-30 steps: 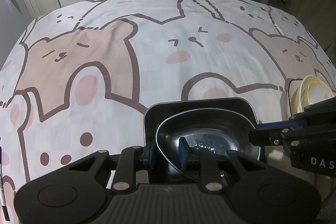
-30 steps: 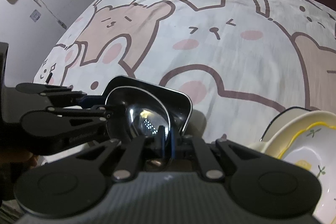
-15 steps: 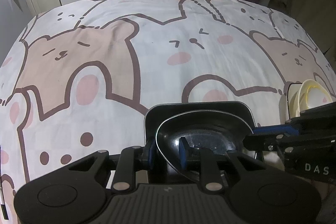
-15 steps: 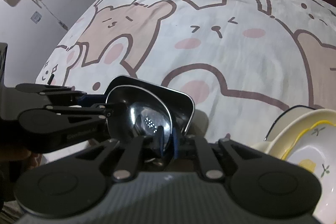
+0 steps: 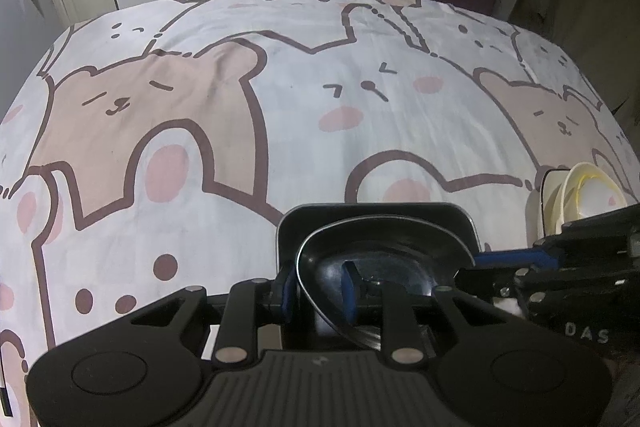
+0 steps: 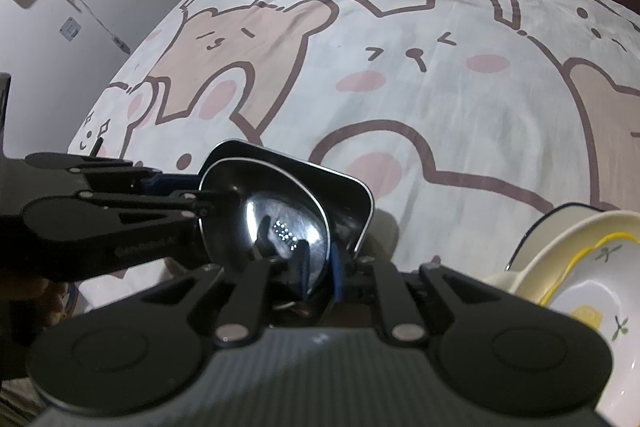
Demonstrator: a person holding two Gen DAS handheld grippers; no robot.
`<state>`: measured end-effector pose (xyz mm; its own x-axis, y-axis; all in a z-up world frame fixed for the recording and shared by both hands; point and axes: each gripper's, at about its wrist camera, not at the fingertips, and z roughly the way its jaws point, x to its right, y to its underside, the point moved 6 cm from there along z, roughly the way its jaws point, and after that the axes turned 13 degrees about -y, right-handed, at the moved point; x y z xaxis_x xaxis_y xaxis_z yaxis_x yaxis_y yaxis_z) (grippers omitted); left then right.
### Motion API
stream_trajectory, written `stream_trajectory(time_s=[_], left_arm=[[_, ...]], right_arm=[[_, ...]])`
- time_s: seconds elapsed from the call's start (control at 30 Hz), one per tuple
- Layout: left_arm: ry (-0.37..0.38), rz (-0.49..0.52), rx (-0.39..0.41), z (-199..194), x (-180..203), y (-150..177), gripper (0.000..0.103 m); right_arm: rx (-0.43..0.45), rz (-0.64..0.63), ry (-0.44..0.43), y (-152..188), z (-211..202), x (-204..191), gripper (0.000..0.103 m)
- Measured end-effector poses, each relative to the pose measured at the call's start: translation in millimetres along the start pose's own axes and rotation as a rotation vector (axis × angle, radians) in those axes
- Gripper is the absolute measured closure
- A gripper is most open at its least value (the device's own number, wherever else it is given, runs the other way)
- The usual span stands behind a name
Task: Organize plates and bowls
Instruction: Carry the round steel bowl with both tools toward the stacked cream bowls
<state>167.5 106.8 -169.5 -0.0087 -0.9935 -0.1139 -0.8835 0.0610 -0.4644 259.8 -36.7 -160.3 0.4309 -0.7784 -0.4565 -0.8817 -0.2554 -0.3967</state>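
A glossy black bowl (image 5: 384, 247) sits inside a black square plate (image 5: 376, 213) at the near edge of the table. My left gripper (image 5: 318, 293) is shut on the bowl's near rim, one blue pad inside and one outside. My right gripper (image 6: 320, 263) is shut on the same black bowl (image 6: 272, 211) at its rim, from the right side; the black plate (image 6: 344, 195) shows behind it. The right gripper's fingers (image 5: 516, 259) enter the left wrist view from the right. The left gripper's fingers (image 6: 132, 187) enter the right wrist view from the left.
A stack of cream and white dishes with yellow trim (image 5: 580, 195) stands at the right, near the right gripper; it also shows in the right wrist view (image 6: 580, 279). The cartoon-print tablecloth (image 5: 280, 99) stretches far ahead. Chairs and cabinets stand beyond the table.
Both grippers keep their hold on the black bowl. The view has shifted slightly; the bowl and plate sit a little nearer and the cream dishes lie farther right.
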Motion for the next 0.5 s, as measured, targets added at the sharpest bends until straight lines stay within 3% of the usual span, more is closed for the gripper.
stream_trajectory(time_s=[0.3,0.5], left_arm=[[0.011,-0.007,0.004,-5.0,-2.6,-3.5,0.075],[0.023,0.004,0.001,-5.5,0.7,-3.2,0.066]], right_arm=[[-0.016,-0.013,0.003,2.4,4.1,-0.5,0.089],[-0.013,-0.011,0.002,1.3,3.2,-0.2,0.089]])
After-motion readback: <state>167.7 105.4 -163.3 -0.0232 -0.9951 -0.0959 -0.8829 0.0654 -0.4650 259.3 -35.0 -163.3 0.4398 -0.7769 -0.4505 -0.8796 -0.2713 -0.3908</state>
